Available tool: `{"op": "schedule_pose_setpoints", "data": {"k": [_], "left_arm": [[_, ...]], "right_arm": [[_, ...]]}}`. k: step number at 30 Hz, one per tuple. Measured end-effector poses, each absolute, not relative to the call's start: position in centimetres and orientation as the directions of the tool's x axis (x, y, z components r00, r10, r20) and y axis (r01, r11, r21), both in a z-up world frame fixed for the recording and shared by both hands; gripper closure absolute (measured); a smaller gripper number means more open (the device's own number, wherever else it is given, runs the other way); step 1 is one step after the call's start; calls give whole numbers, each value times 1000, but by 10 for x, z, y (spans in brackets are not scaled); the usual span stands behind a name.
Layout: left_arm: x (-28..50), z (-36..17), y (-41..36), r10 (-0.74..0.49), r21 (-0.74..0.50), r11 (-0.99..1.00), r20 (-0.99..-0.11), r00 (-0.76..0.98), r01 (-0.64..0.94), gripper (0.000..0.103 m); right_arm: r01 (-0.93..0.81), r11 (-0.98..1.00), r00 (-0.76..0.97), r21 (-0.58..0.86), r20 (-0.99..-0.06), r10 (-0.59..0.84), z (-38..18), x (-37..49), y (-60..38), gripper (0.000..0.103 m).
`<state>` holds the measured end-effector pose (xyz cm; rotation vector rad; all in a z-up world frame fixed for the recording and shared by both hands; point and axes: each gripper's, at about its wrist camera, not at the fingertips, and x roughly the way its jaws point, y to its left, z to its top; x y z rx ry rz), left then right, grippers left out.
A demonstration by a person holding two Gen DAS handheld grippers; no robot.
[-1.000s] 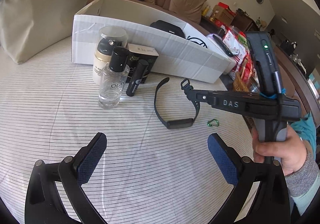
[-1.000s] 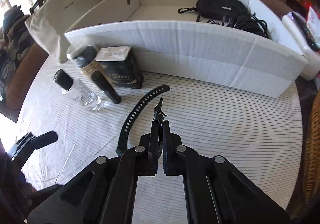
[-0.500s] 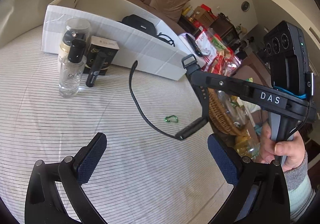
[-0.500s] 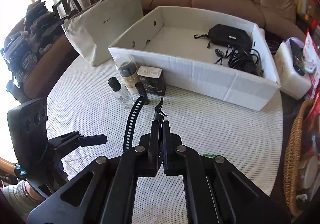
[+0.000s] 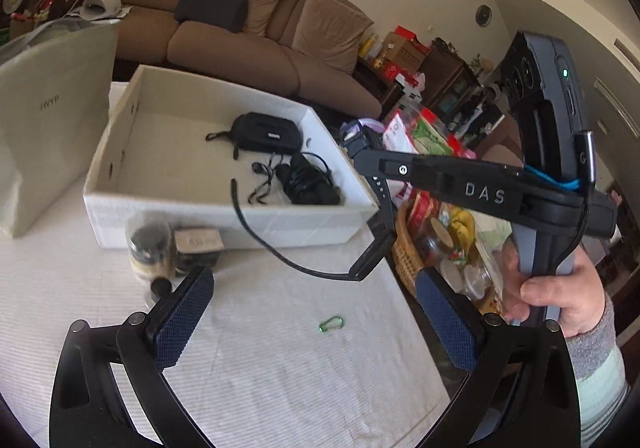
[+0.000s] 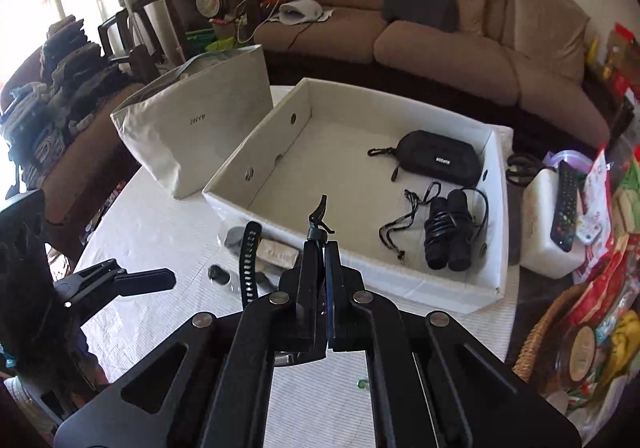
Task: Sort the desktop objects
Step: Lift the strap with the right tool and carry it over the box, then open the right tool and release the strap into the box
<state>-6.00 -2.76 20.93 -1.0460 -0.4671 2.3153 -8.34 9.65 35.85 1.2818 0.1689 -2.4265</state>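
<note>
Right gripper (image 6: 322,248) clamped on black wristband (image 5: 374,248) — band dangling below it, above the table (image 5: 280,368).

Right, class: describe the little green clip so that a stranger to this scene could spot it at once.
Start at the white cardboard box on the striped tablecloth. Come toward the camera across bare cloth to the green carabiner clip, lying alone. It is the only bright green thing there; the toiletries by the box are dark or clear.
</note>
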Motion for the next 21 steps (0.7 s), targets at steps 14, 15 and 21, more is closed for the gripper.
{"op": "schedule_pose_setpoints", "data": {"k": [14, 15, 21], "left_arm": [[-200, 195, -30, 482, -476, -866, -708, -517, -156, 0], [-206, 188, -28, 476, -469, -870, -718, -508, -152, 0], [-232, 150, -17, 455, -438, -887, -766, -455, -149, 0]], "right_arm": [[290, -937, -401, 193, -865, -302, 262, -250, 103, 98], [295, -938, -387, 184, -874, -293, 251, -258, 102, 98], [312, -937, -318, 155, -912, -257, 200, -298, 100, 98]]}}
